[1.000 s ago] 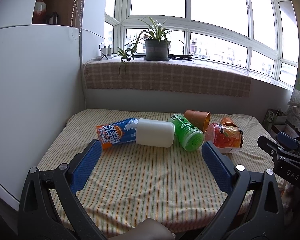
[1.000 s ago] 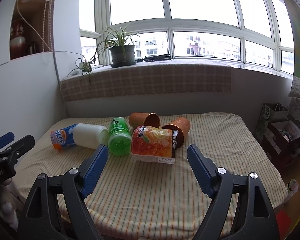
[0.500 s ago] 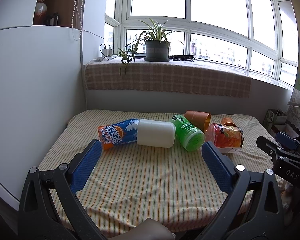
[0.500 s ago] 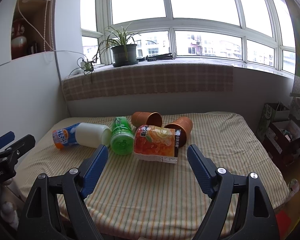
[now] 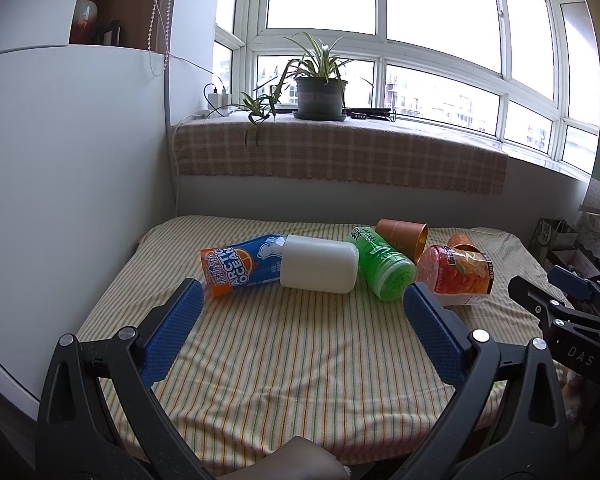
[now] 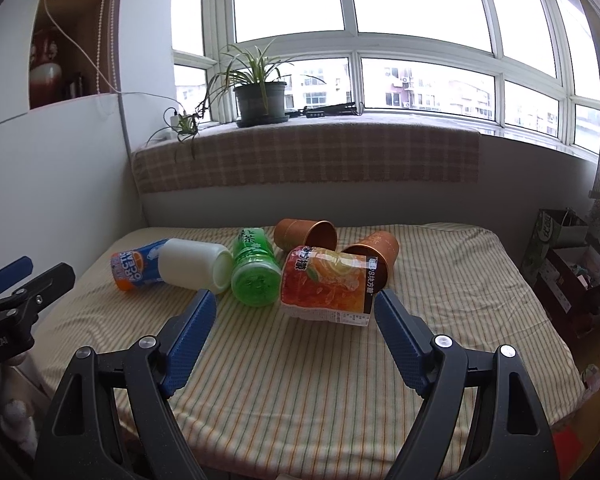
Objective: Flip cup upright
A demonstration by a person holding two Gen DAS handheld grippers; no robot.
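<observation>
Cups lie tipped over on a striped tablecloth (image 6: 340, 380): a blue Arctic Ocean cup (image 5: 236, 266), white cup (image 5: 318, 264), green cup (image 6: 256, 266), orange-printed cup (image 6: 328, 284) and two brown paper cups (image 6: 306, 234) (image 6: 374, 250). Left gripper (image 5: 300, 304) and right gripper (image 6: 296, 312) hover before them, jaws wide apart, empty.

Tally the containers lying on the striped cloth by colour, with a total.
Brown: 2, the brown cup at the back and the brown cup on the right
Blue and orange: 1, the Arctic Ocean cup
White: 1, the white cup
Green: 1, the green cup
Orange-red: 1, the orange drink cup
Total: 6, all on their sides
</observation>
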